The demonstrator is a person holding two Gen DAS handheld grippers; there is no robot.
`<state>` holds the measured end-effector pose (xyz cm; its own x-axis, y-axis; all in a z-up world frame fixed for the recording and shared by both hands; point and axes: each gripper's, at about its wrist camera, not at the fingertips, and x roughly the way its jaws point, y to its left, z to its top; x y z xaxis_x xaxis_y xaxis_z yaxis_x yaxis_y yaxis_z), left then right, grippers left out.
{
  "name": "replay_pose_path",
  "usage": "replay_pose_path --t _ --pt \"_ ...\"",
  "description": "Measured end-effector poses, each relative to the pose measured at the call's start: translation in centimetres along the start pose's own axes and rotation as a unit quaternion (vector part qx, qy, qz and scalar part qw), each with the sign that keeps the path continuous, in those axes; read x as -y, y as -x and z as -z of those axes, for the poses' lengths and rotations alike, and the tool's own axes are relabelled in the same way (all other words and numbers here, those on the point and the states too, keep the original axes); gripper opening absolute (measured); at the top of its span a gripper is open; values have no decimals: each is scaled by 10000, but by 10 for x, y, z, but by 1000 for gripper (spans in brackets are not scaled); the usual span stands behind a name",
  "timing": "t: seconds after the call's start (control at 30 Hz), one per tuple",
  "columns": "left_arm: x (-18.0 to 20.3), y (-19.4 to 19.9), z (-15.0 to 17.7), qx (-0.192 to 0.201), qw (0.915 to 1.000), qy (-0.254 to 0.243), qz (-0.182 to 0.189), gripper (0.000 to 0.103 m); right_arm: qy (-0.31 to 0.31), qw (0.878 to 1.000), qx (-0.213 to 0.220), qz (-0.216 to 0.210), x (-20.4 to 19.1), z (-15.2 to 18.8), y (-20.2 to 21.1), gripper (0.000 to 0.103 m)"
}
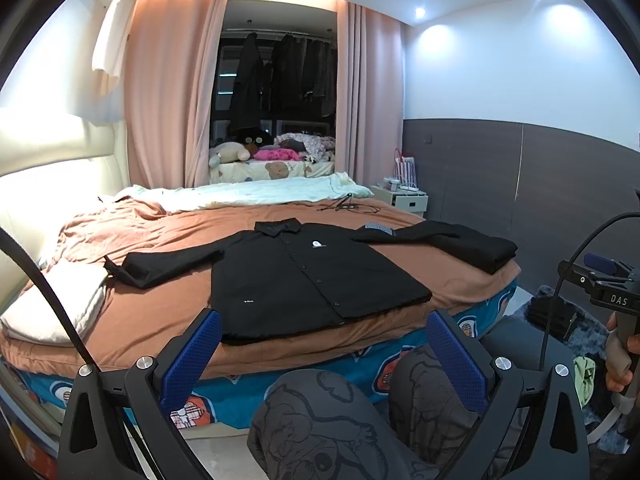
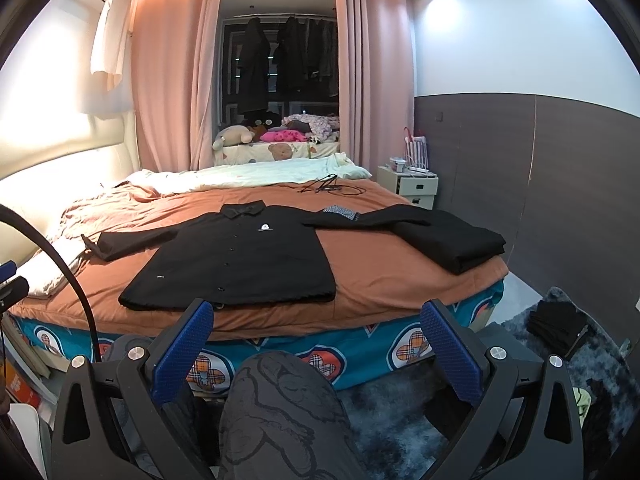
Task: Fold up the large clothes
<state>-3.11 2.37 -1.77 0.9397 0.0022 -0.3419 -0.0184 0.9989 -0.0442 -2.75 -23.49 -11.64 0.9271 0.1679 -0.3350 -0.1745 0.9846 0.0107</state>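
A black button-up jacket [image 1: 304, 276] [image 2: 240, 264] lies flat on the brown bed cover, front up, sleeves spread to both sides and collar away from me. A folded black garment [image 1: 472, 246] [image 2: 456, 244] rests at the bed's right corner, on the right sleeve's end. My left gripper [image 1: 324, 320] is open, held short of the bed's near edge above the person's knees, with nothing between its blue pads [image 1: 192, 356]. My right gripper [image 2: 318, 312] is open too, likewise short of the bed and holding nothing. In the left wrist view a hand holds the right gripper's handle [image 1: 616, 344].
The person's patterned-trousered knees [image 1: 320, 416] [image 2: 276, 408] sit between me and the bed [image 2: 400, 284]. A white pillow [image 1: 52, 312] lies at the left, a pale quilt [image 1: 260, 192] and black cables [image 1: 348, 204] at the far side. A nightstand [image 2: 412, 186] stands right; dark clothes [image 2: 556, 328] lie on the rug.
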Motion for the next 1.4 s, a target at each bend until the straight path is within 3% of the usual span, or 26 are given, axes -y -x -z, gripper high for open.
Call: replay_pose_path --t 0.63,0.87,1.07,1.4 --pt "-3 -4 0 -30 10000 23 -53 103 -136 9999 -7 33 2 -4 -9 103" --pt "-9 -17 -1 -212 9997 80 -137 103 38 9998 -169 -41 -13 -9 -46 103" --pt "-19 -42 -6 -413 9984 254 -283 103 75 9985 -344 -423 -24 -26 -98 103" --pt "-51 -87 -27 -507 9953 400 -726 103 -129 9957 -526 -752 -11 -53 -180 103"
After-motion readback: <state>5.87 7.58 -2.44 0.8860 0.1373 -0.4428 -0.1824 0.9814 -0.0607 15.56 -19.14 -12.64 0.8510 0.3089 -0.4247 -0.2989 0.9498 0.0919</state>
